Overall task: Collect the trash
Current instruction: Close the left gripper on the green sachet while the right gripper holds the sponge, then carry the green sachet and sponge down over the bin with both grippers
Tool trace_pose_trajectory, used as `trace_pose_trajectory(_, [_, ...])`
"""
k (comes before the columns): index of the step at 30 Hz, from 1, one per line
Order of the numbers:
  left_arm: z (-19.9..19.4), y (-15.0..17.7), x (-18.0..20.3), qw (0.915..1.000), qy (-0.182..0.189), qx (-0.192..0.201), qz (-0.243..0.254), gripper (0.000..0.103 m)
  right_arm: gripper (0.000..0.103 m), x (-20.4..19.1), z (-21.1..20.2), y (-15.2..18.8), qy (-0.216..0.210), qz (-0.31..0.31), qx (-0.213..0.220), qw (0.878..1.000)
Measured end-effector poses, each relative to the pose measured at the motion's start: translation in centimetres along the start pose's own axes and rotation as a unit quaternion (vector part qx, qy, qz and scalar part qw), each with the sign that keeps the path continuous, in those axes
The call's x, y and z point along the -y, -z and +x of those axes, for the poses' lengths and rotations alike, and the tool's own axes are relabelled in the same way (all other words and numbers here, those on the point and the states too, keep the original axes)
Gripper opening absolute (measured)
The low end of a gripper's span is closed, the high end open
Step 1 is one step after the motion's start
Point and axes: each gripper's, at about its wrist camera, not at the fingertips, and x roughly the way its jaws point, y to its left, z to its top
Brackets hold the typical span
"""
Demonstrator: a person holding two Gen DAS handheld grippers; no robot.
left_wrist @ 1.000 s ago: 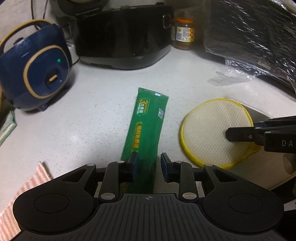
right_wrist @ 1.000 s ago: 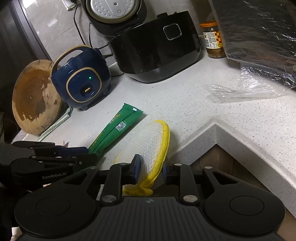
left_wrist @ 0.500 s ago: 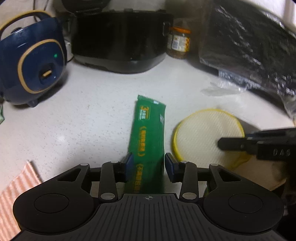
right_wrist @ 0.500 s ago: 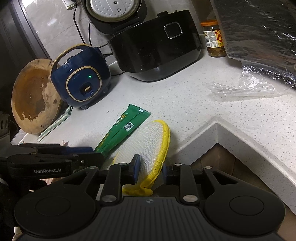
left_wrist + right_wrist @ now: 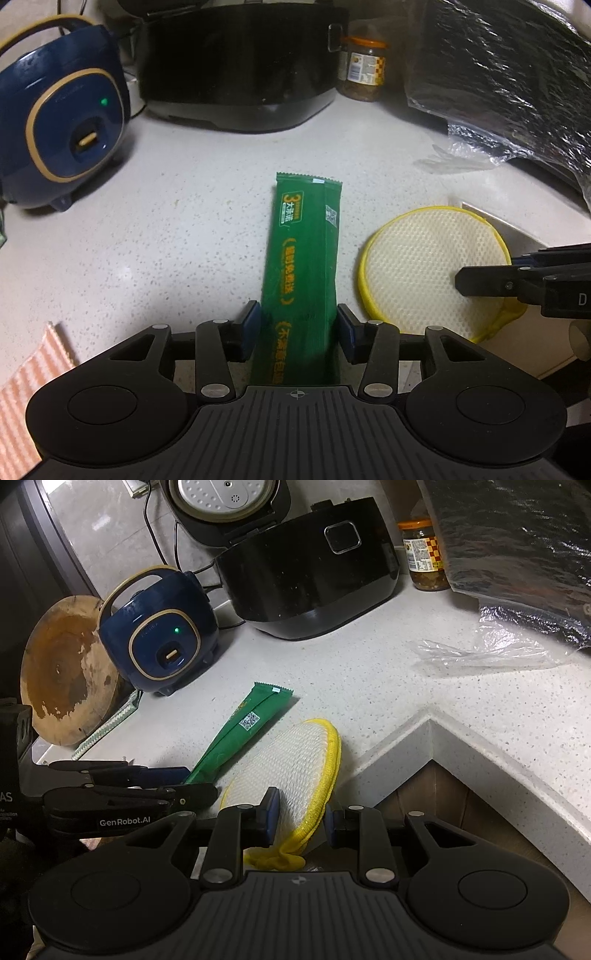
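Note:
A long green snack wrapper [image 5: 303, 254] lies flat on the speckled white counter, its near end between the fingers of my left gripper [image 5: 297, 325]. Those jaws are opening; the blue pads stand at the wrapper's two edges without pressing it. From the right wrist view the wrapper [image 5: 240, 731] runs diagonally towards the left gripper [image 5: 201, 784]. A round white mesh pad with a yellow rim [image 5: 417, 266] overhangs the counter edge. My right gripper [image 5: 301, 814] is shut on its near rim, and the mesh pad [image 5: 295, 760] tilts up between the pads.
At the back stand a blue rice cooker [image 5: 62, 122], a black cooker [image 5: 236, 66] and a jar [image 5: 364, 74]. A black foil bag [image 5: 517, 74] and clear plastic film [image 5: 454, 158] lie right. A striped cloth [image 5: 22, 398] and a wooden board [image 5: 62, 672] sit left.
The left jaws have spread from a narrow pinch on the wrapper's end to wide apart, and the wrapper now lies flat between them. The right gripper and mesh pad have not moved.

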Motion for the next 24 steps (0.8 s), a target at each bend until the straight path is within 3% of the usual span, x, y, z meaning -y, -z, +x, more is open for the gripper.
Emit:
trace_pose_trajectory(3, [-0.1, 0.1, 0.1, 1.0000, -0.001, 0.002, -0.007, 0.048, 0.023, -0.4, -0.2, -0.1, -0.007, -0.003, 0.006, 1.000])
trace_pose_trajectory(5, [-0.1, 0.2, -0.1, 0.9998, 0.002, 0.009, -0.015, 0.038, 0.021, -0.6, -0.4, -0.3, -0.012, 0.002, 0.007, 1.000])
trace_pose_trajectory(10, [-0.1, 0.2, -2.2, 0.9958, 0.044, 0.016, -0.079, 0.027, 0.018, -1.3, -1.1, -0.3, -0.006, 0.028, 0.016, 0.999])
trace_pose_trajectory(15, [-0.4, 0.3, -3.0, 0.9916, 0.088, 0.010, -0.094, 0.023, 0.015, -1.9, -3.2, 0.4, 0.014, 0.075, 0.038, 0.996])
trace_pose_trajectory(20, [-1.7, 0.8, -1.8, 0.9867, 0.143, 0.020, -0.075, 0.020, 0.014, -2.3, -7.3, 2.2, 0.089, 0.109, 0.088, 0.986])
trace_pose_trajectory(24, [-3.1, 1.1, 0.4, 0.9790, 0.191, 0.026, -0.066, 0.020, 0.014, -1.0, -9.8, 4.1, 0.138, 0.133, 0.097, 0.977])
